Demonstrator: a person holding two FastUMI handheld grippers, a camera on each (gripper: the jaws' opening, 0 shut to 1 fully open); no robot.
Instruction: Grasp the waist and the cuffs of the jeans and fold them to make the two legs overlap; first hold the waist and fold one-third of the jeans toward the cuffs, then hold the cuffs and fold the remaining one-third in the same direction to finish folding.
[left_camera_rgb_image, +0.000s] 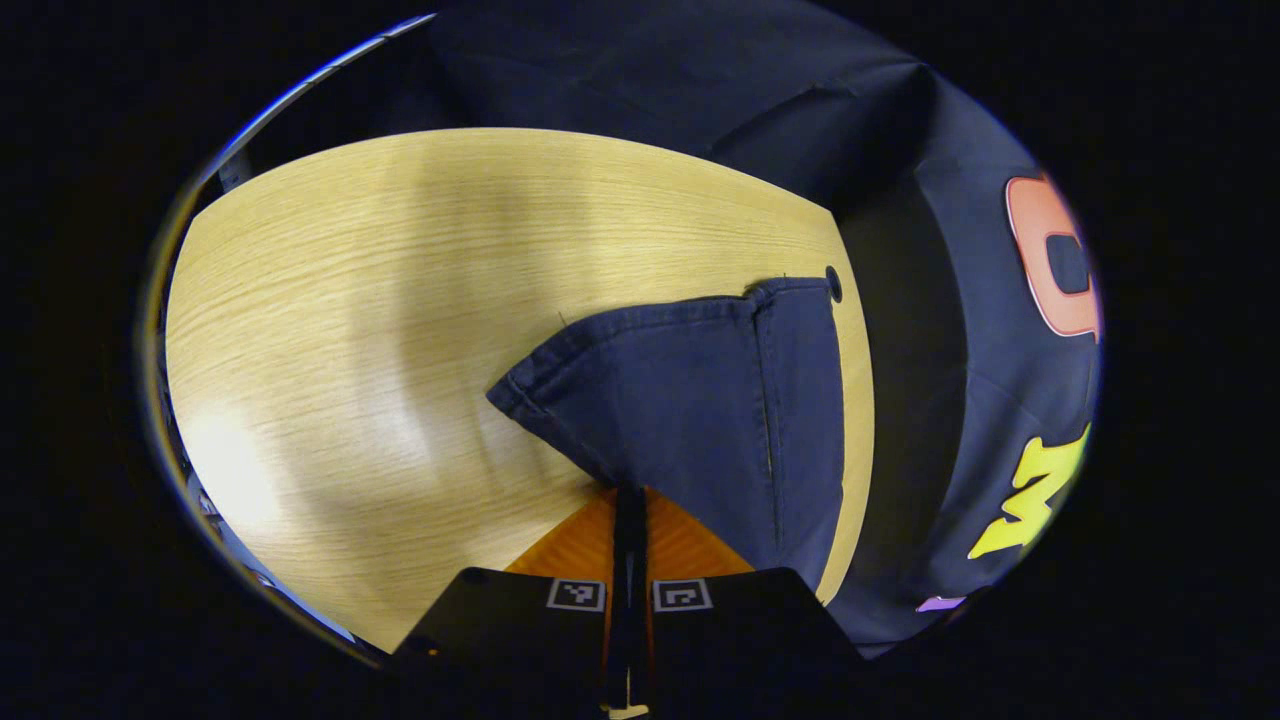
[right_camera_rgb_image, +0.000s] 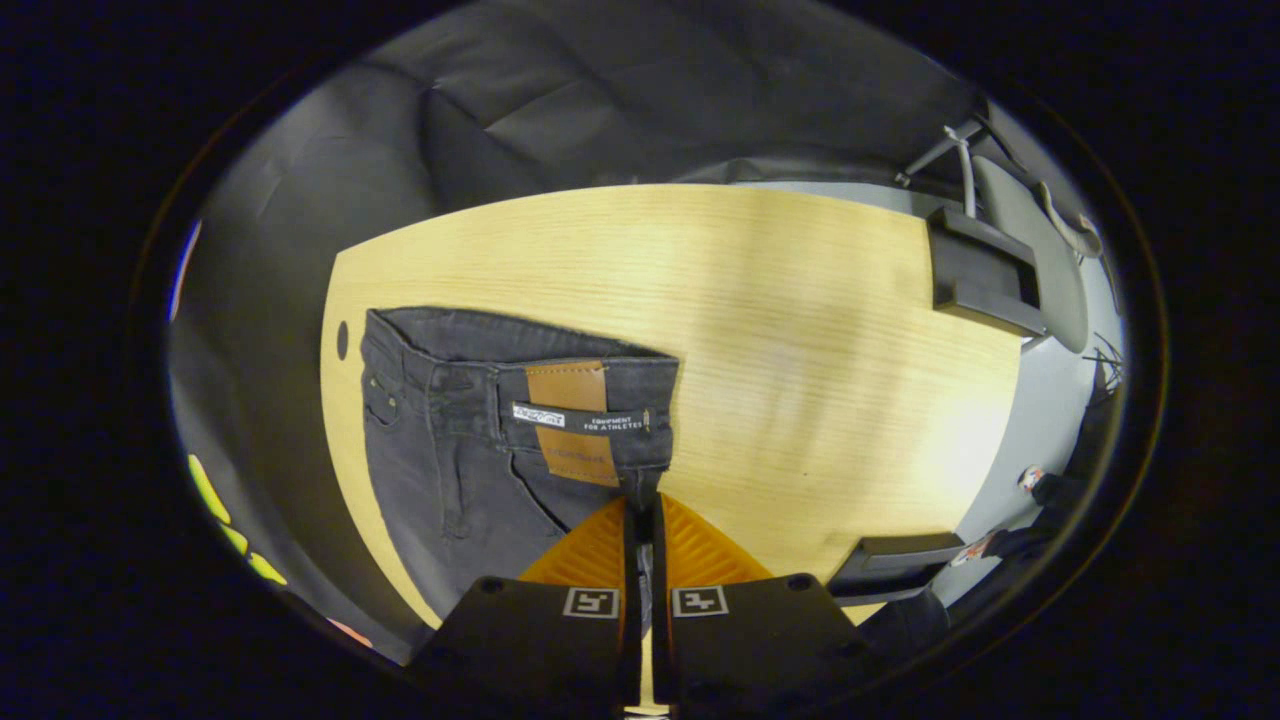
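Jeans (right_camera_rgb_image: 470, 440) — one pair on one table (left_camera_rgb_image: 400, 300), both grippers' jaws closed on denim — left gripper (left_camera_rgb_image: 629, 500) at cuffs, right gripper (right_camera_rgb_image: 640, 510) at waist.

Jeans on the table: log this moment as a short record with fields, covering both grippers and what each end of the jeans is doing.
surface: wooden table
garment: dark jeans, lying near one table edge
waist end: waistband with a brown patch, seen in the right gripper view
cuff end: hemmed cuffs, seen in the left gripper view
left gripper: fingers closed on the jeans at the cuff end
right gripper: fingers closed on the jeans at the waist
fold stage: cannot tell
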